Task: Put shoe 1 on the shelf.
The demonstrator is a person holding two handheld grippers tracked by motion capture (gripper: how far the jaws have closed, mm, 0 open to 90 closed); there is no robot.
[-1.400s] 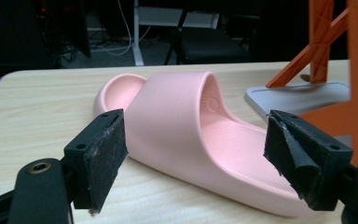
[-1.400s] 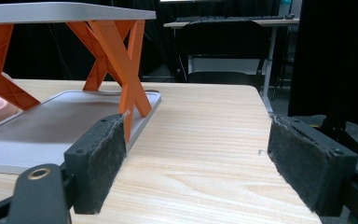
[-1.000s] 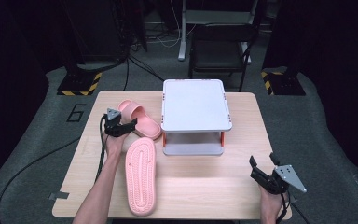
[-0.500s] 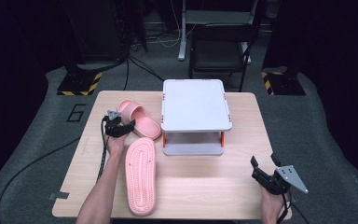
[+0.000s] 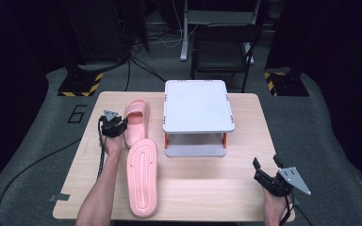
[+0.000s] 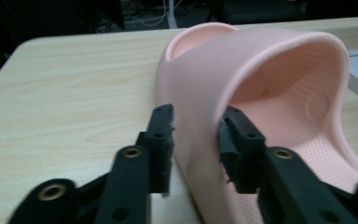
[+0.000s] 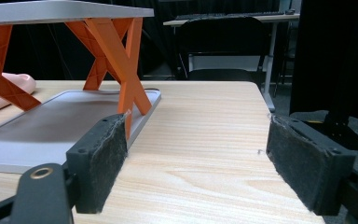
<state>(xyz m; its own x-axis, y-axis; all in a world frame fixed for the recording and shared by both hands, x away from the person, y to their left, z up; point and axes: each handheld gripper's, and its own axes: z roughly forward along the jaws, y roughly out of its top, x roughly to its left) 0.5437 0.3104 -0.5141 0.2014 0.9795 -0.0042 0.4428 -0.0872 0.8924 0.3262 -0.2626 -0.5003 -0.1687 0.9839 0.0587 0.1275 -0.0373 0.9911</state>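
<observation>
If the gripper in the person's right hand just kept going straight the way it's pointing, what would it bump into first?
Probably nothing on the table. The right gripper, jaws open, looks along bare wooden table; the two-tier shelf lies off to its left. Beyond the far edge stands a black chair, though depth is hard to judge.

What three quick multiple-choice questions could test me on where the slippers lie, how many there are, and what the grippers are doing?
1. Where does the sole-up pink rubber slipper lie?
A. on the rack's top
B. on the wooden table, near the front edge
C. on the floor

2. How many pink slippers are there?
A. one
B. two
C. three

3. What is the left gripper doing?
A. closing on the side wall of the upright pink slipper
B. hanging open over bare wood
C. gripping the rack

Answers:
1 B, the high view shows it on the table.
2 B, two are seen.
3 A, its jaws have just been closing, with the wall between them.
</observation>
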